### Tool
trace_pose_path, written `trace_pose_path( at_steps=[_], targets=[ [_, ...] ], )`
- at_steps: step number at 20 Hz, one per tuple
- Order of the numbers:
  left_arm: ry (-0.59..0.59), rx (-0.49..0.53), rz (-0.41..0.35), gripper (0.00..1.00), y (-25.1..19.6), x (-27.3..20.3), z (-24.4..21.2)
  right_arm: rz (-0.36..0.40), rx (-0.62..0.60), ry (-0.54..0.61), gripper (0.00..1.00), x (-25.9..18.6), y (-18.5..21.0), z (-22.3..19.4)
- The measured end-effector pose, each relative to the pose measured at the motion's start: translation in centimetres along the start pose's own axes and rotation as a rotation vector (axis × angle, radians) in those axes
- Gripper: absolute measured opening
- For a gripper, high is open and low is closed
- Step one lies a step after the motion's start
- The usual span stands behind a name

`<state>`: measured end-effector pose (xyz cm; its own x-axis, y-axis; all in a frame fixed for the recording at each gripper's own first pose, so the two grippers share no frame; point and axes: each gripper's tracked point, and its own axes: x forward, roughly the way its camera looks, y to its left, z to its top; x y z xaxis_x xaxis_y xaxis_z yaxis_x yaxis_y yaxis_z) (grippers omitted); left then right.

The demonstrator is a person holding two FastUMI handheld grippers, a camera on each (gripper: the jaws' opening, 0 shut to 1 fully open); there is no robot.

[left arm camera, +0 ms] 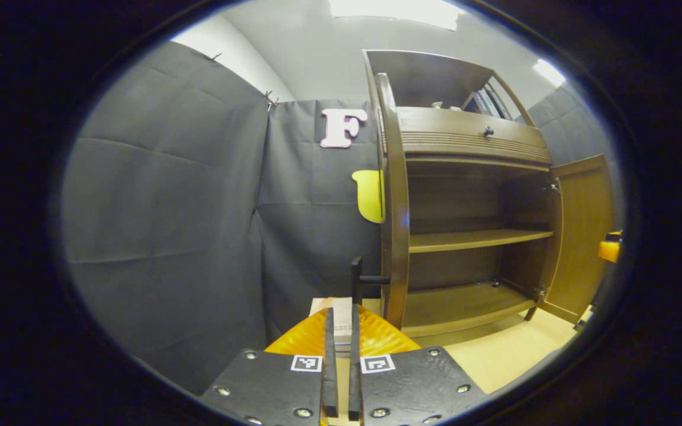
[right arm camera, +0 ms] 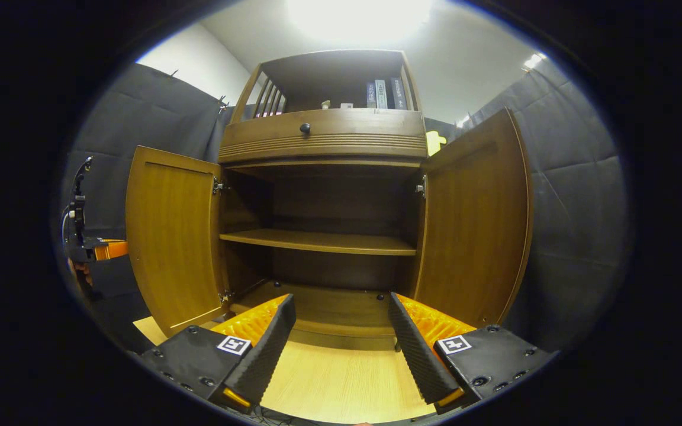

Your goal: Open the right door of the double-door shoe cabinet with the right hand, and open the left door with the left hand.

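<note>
The shoe cabinet point(right arm camera: 323, 142) is standing against the booth's far wall, and both of its lower doors are hanging wide open. In the right gripper view the left door point(right arm camera: 172, 236) is swinging out to the left and the right door point(right arm camera: 477, 219) out to the right, exposing a middle shelf point(right arm camera: 317, 241) and the bottom board inside. A drawer with a small dark knob point(right arm camera: 305, 128) is sitting above the opening, and a few books point(right arm camera: 385, 93) are standing in the top compartment.

In the left gripper view the left door point(left arm camera: 394, 201) is showing edge-on, just ahead and slightly to the right, with its dark handle point(left arm camera: 357, 279) sticking out toward the left gripper point(left arm camera: 341, 361). That gripper's fingers are lying pressed close together with only a thin gap, short of the handle and not gripping it.

The right gripper point(right arm camera: 341, 349) is hovering near the wooden floor point(right arm camera: 341, 378) in front of the cabinet's open middle, its fingers spread wide and holding nothing. Far to the left in that view, a hand is holding the other gripper beside the left door.
</note>
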<state>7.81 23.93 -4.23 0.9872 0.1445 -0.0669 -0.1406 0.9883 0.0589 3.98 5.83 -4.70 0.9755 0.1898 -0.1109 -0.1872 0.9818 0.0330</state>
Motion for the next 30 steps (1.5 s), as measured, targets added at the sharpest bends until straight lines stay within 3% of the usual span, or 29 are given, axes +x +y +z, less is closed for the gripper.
trace_pose_path(
  at_steps=[2,7,17,27,30],
  targets=[
    [-0.013,-0.012,-0.006,0.10,-0.4,-1.4,0.8,-0.022,-0.007,-0.033,1.00,-1.1,-0.2,0.9],
    [-0.048,-0.029,0.007,0.10,-2.0,-5.7,3.0,-0.038,-0.039,-0.093,0.97,-4.0,-0.3,2.7],
    [-0.077,0.013,-0.034,0.10,-8.2,-13.9,5.1,-0.076,0.058,-0.083,0.97,-9.8,-4.5,2.0],
    [-0.084,0.037,-0.046,0.10,-9.9,-17.8,5.6,-0.092,0.092,-0.095,0.99,-12.3,-5.9,2.2],
    [-0.079,0.048,-0.020,0.36,-9.5,-18.2,5.6,-0.075,0.102,-0.094,0.96,-12.3,-5.3,2.1]
  ],
)
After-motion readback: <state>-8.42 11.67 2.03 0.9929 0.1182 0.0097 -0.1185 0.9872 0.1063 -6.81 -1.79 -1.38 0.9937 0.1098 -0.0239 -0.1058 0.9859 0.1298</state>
